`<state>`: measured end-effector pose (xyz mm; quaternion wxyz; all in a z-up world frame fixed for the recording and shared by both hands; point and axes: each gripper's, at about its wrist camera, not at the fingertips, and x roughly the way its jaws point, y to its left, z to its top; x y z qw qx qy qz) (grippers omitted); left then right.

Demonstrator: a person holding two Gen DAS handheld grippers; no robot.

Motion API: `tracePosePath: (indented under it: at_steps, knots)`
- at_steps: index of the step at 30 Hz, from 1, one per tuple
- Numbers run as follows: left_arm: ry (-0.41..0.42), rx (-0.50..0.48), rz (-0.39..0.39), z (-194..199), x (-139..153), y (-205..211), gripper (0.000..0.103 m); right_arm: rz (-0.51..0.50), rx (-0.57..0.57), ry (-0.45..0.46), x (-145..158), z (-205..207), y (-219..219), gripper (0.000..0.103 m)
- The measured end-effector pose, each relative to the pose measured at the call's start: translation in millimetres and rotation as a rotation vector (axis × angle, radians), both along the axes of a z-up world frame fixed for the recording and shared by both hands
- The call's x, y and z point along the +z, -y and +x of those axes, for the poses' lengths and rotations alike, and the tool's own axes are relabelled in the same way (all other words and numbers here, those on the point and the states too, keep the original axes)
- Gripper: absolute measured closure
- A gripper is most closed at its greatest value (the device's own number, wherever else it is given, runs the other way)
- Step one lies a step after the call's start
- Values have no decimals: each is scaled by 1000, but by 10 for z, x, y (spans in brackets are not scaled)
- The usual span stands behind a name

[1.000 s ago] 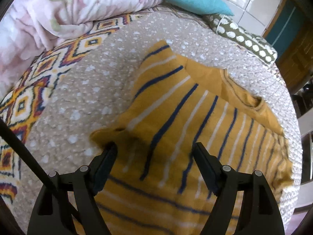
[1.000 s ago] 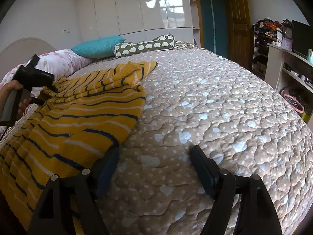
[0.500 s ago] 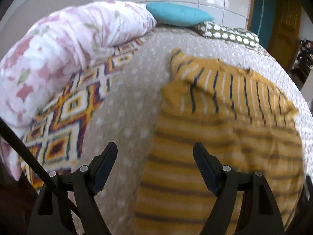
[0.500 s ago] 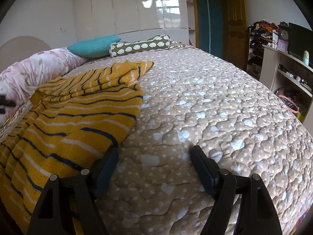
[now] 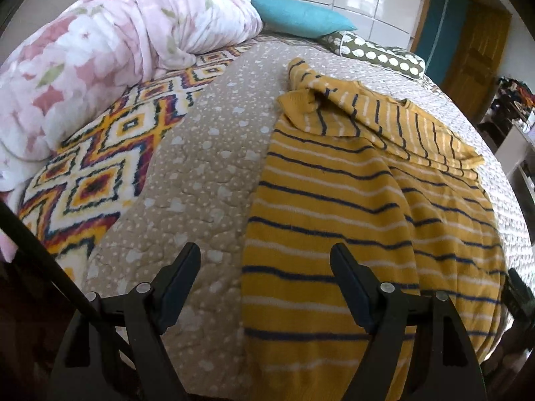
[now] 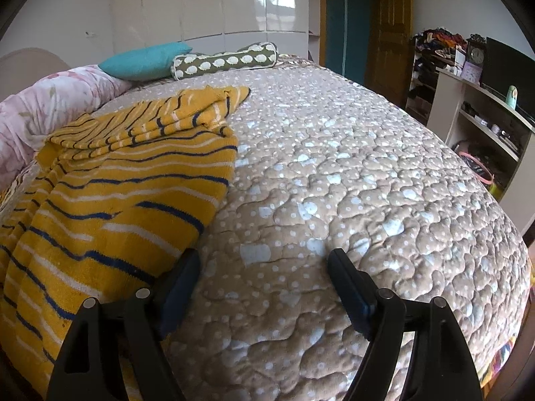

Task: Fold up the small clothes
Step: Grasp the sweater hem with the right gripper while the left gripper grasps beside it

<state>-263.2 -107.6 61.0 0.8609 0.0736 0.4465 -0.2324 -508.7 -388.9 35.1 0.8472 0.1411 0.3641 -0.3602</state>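
Left hand-held gripper [image 5: 265,267] withdrew from striped sweater [image 5: 334,207].

Home bedroom, quilted bed [image 6: 384,173], pillows [image 6: 143,60], wardrobe [image 6: 207,0]

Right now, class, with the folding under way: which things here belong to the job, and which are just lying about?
Belongs to the job:
striped yellow sweater
left gripper
right gripper

Just lying about:
teal pillow
spotted bolster
floral duvet
patterned blanket

Bare quilt [image 6: 367,183] lies open right of the sweater [image 6: 117,193]; rolled duvet [image 5: 100,60] blocks the left.
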Motion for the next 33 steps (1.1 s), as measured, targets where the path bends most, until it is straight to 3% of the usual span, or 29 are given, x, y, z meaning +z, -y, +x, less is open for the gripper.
tracePosePath:
  at_steps: [4, 11, 13, 15, 18, 24, 29, 33]
  knots:
    - [-6, 24, -65, 28, 93, -135, 24, 69, 16, 12, 86, -44, 44, 19]
    - [-111, 40, -183, 136, -48, -365, 24, 313, 129, 192, 180, -439, 64, 20]
    - [-155, 23, -224, 142, -120, -389, 25, 393, 163, 227, 156, -488, 47, 24]
    - [-185, -4, -262, 128, -179, -394, 25, 446, 199, 243, 141, -468, 13, 37]
    - [-216, -47, -318, 119, -217, -371, 25, 595, 293, 281, 57, -339, -102, 43]
    - [-357, -124, -479, 163, -307, -319, 41, 628, 384, 264, -15, 18, -367, 43]
    - [-466, -134, -570, 115, -424, -362, 65, 776, 413, 353, -113, 45, -337, 43]
    - [-474, -147, -564, 9, -418, -332, 65, 890, 411, 426, -218, -49, -272, 46]
